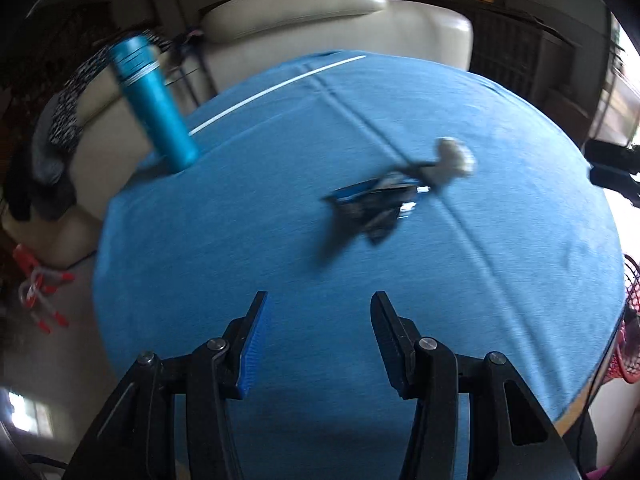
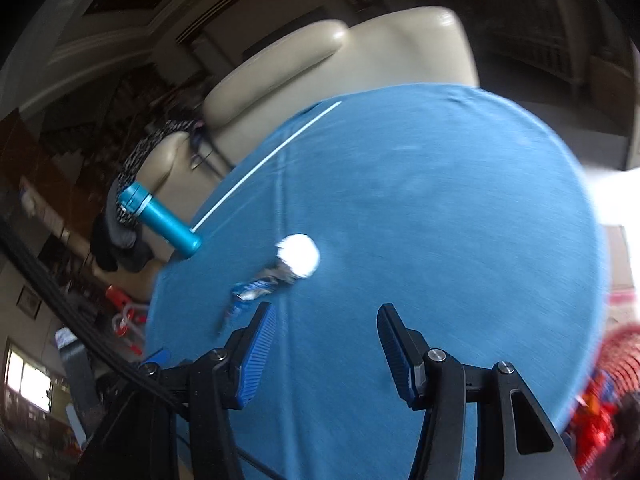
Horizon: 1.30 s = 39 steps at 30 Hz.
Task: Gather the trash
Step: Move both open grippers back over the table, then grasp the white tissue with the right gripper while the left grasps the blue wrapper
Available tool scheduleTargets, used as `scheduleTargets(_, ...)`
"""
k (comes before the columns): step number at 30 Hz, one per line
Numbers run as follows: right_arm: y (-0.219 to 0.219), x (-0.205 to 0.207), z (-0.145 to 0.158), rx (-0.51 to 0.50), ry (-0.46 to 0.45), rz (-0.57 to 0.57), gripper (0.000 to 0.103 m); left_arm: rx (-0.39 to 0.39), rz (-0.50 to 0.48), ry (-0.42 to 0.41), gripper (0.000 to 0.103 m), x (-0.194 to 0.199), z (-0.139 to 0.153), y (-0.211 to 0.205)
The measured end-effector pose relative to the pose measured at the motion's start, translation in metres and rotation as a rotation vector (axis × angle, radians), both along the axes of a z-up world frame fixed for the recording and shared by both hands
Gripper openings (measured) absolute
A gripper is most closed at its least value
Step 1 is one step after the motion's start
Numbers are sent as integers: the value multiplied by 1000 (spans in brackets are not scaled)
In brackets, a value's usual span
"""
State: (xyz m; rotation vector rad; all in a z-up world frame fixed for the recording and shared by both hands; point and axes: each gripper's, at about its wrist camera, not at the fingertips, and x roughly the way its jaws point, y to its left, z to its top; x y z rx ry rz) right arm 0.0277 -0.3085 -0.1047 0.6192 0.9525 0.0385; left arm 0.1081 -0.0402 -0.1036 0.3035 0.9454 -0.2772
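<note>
A teal bottle (image 1: 154, 100) is standing at the far left edge of the surface (image 1: 248, 240), which is lying under a blue cloth, with a cream sofa (image 1: 340, 20) sitting beyond it. Right of the bottle, near the middle of the cloth, a dark wrapper (image 1: 368, 208) is lying flat, and a white paper ball (image 1: 454, 158) is sitting just beside its far right end; blur is hiding whether the two are touching. The left claw (image 1: 318, 344) is hanging over the near cloth, its jaws standing partly apart and gripping nothing. In the right wrist view the wrapper (image 2: 256, 290) is lying just past the left finger (image 2: 256, 356), with the ball (image 2: 300, 256) farther off. The right claw (image 2: 324, 354) is likewise standing partly apart and holding nothing. A red basket (image 1: 632, 332) is showing at the right edge.
</note>
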Motion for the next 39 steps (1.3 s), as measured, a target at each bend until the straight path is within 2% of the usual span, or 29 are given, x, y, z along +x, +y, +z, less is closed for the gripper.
scheduleTargets(4, 16, 53, -25, 33, 33, 34, 57, -12, 34, 13, 52, 8, -6, 20)
scheduleTargets(10, 21, 112, -76, 138, 121, -5, 56, -48, 48, 37, 52, 13, -7, 32)
scheduleTargets(11, 23, 119, -84, 155, 137, -9, 51, -52, 45, 37, 52, 14, -6, 31)
scheduleTargets(12, 27, 127, -94, 162, 157, -8, 40, -63, 39, 40, 52, 16, -4, 30)
scheduleTargets(13, 31, 133, -103, 157, 187, -4, 38, -76, 32, 43, 52, 18, -2, 29)
scheduleTargets(14, 33, 136, -106, 148, 203, -8, 29, -93, 21, 45, 52, 20, 2, 26)
scheduleTargets(16, 40, 135, -106, 122, 198, -7, 28, -113, 1, 38, 53, 23, 8, 22)
scheduleTargets(18, 44, 127, -99, 78, 168, 0, 28, -136, -31, 32, 67, 29, 13, 9)
scheduleTargets(20, 44, 119, -91, 37, 142, 9, 28, -167, -70, 23, 71, 35, 16, -4)
scheduleTargets(24, 33, 91, -79, 34, 114, 20, 28, -153, -149, 13, 77, 51, 11, -42)
scheduleTargets(26, 28, 80, -75, 29, 113, 26, 28, -124, -153, 42, 77, 61, 0, -60)
scheduleTargets(30, 16, 51, -68, 33, 108, 23, 28, -118, -164, 93, 77, 72, -18, -79)
scheduleTargets(31, 13, 44, -67, 34, 105, 18, 28, -125, -168, 101, 75, 73, -21, -82)
scheduleTargets(32, 10, 38, -64, 35, 102, 15, 28, -138, -171, 111, 65, 75, -24, -84)
scheduleTargets(33, 9, 34, -64, 39, 99, 10, 28, -137, -164, 130, 45, 77, -28, -86)
scheduleTargets(34, 7, 30, -63, 45, 95, 5, 28, -131, -156, 157, 36, 81, -32, -87)
scheduleTargets(35, 7, 27, -63, 50, 92, 2, 28, -132, -145, 166, 33, 85, -35, -87)
scheduleTargets(39, 6, 16, -59, 57, 76, -2, 28, -142, -128, 147, 28, 87, -36, -82)
